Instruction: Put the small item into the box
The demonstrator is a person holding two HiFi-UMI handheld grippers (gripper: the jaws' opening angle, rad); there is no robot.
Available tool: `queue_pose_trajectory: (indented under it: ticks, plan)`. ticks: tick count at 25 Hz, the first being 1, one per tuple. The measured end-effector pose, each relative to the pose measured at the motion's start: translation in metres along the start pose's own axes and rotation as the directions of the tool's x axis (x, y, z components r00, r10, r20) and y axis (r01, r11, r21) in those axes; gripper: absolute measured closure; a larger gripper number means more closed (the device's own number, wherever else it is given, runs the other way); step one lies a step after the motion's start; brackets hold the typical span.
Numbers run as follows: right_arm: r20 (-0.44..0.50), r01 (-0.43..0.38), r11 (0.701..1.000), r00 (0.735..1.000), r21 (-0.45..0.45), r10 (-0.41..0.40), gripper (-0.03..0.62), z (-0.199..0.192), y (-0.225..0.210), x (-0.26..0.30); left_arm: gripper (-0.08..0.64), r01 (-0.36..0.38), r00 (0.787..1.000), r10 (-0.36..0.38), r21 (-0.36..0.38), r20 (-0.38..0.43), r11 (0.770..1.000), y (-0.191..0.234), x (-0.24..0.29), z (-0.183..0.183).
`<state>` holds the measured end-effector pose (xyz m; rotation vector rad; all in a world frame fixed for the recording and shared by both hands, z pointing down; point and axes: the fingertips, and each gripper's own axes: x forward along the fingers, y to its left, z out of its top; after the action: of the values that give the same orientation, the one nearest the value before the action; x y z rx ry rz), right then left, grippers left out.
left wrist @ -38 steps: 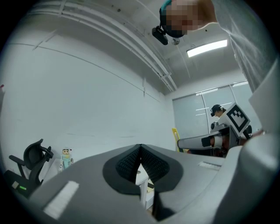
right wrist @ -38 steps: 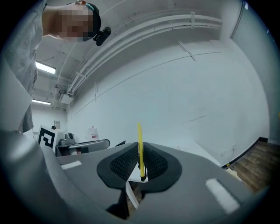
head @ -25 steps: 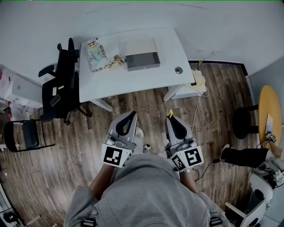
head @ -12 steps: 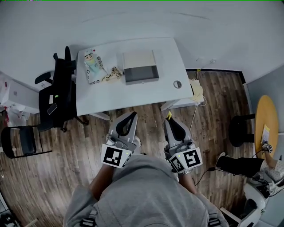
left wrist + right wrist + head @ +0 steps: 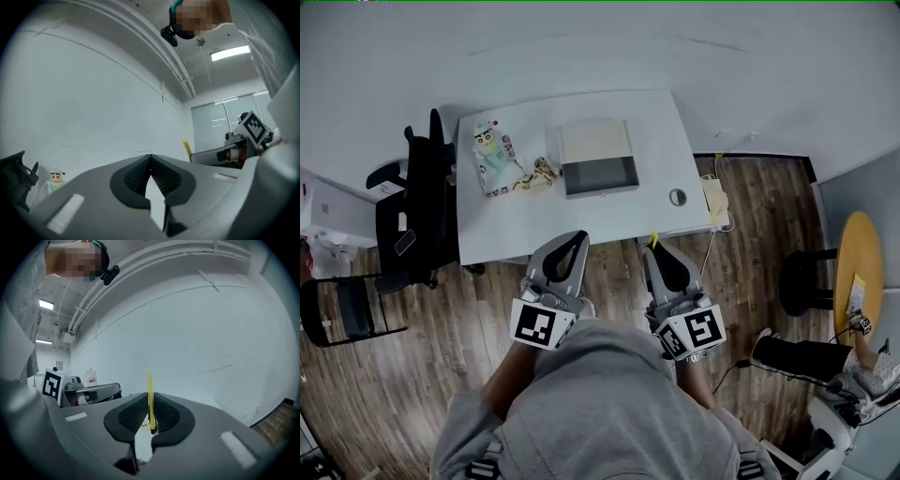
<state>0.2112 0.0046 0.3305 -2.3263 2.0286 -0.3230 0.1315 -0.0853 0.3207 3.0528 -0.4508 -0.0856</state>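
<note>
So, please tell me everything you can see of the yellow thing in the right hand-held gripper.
The yellow thing is a thin, narrow strip, plain bright yellow; its material is unclear. It stands upright, pinched between the ribbed black pads of the right hand-held gripper, whose jaws are shut on it. Its top sticks out past the jaw tips; its lower end looks dark. In the head view it shows near the front edge of the table.

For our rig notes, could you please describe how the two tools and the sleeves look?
Both the left tool and right tool have grey bodies, black ribbed pads and a cube of black-and-white square markers. The person wears a grey sweatshirt.
</note>
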Motion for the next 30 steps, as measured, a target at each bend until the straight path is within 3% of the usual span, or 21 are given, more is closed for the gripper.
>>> queue_pose_trajectory:
  ticks: [6,14,20,30]
  plan:
    - [-0.016,0.013,1.0,1.0,-0.015,-0.014,0.54,-0.001,-0.01,0.038,0.557,0.008,1.0,-0.008,0.008,0.016,1.0,0.032,0.025,-0.001]
    - [-0.09,-0.001,0.999,0.996,-0.035,-0.002,0.54,-0.006,-0.02,0.066,0.557,0.025,0.998,-0.026,-0.017,-0.057,1.0,0.044,0.04,-0.012]
    - [-0.143,-0.03,0.999,0.989,-0.035,0.025,0.54,-0.015,-0.028,0.086,0.557,-0.014,0.998,0.013,-0.01,-0.068,1.0,0.059,0.038,-0.016]
    - [-0.255,-0.152,0.987,0.957,-0.044,0.136,0.54,-0.034,-0.044,0.134,0.557,-0.17,0.981,0.166,-0.033,-0.099,0.985,0.086,0.042,-0.032]
